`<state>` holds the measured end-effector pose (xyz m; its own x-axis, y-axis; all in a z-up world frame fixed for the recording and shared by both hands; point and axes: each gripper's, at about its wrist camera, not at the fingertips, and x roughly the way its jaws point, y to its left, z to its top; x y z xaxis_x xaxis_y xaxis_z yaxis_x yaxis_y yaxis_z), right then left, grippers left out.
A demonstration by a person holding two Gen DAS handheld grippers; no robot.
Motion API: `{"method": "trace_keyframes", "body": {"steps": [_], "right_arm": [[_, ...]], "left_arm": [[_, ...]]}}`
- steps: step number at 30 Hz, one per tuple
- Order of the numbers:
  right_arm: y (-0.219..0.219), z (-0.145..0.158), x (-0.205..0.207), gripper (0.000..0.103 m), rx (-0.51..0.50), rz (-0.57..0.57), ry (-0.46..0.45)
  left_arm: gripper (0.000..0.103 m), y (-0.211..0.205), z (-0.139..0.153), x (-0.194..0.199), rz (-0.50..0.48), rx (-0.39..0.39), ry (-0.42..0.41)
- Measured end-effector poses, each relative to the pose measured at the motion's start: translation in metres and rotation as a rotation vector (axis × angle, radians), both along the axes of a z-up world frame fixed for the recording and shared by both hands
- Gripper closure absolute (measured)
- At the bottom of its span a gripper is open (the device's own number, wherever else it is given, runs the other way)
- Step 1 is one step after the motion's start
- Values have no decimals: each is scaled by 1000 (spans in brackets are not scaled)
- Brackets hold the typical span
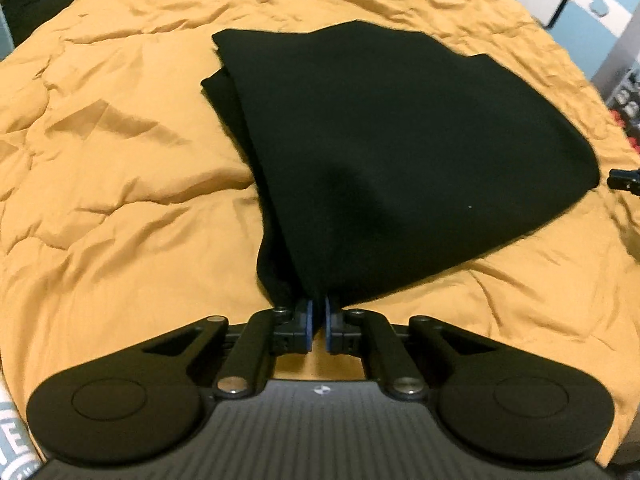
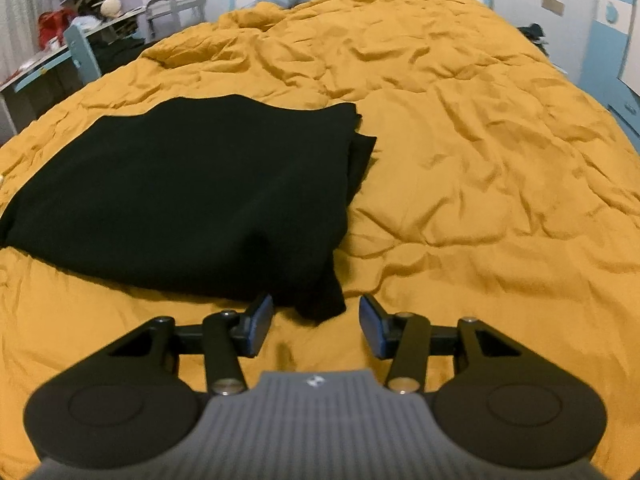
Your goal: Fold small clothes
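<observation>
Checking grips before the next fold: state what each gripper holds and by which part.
The left gripper is shut on the near corner of the black garment. The right gripper is open and holds nothing; the garment's other near corner lies between its fingers.

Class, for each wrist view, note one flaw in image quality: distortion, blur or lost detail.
Left wrist view: fisheye bends the yellow bedspread into a dome; the black garment is so dark its folds barely show. Right wrist view: the same curving, the shelves at the corner soft and smeared.
</observation>
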<state>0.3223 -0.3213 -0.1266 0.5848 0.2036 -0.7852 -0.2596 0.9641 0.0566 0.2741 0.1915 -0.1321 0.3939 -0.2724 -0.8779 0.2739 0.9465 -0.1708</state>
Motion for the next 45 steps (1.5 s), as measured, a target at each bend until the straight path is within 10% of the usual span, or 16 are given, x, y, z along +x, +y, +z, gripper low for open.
{"method": "trace_keyframes", "body": {"steps": [3,5,7,11,16,32,45], "right_arm": [[3,-17,14,64,-5,42,17],[8,-25,20,97,-23,69,31],[7,-18,19,103,-32,97,4],[-28,11,15,103,67,104,-4],[-27,-26,17,103,0,144,166],[-31,9,-34,103,-97,95,94],[33,41,2,86,-19,35,-103]], "left_arm": [[98,-7,-2,3,25,39,13],[99,-11,-1,4,44,62,19],[100,-15,4,3,54,84,9],[100,-4,29,-1,77,51,-15],[100,-11,7,7,47,125,59],[98,-19,16,-18,38,314,72],[95,-50,70,3,137,119,-230]]}}
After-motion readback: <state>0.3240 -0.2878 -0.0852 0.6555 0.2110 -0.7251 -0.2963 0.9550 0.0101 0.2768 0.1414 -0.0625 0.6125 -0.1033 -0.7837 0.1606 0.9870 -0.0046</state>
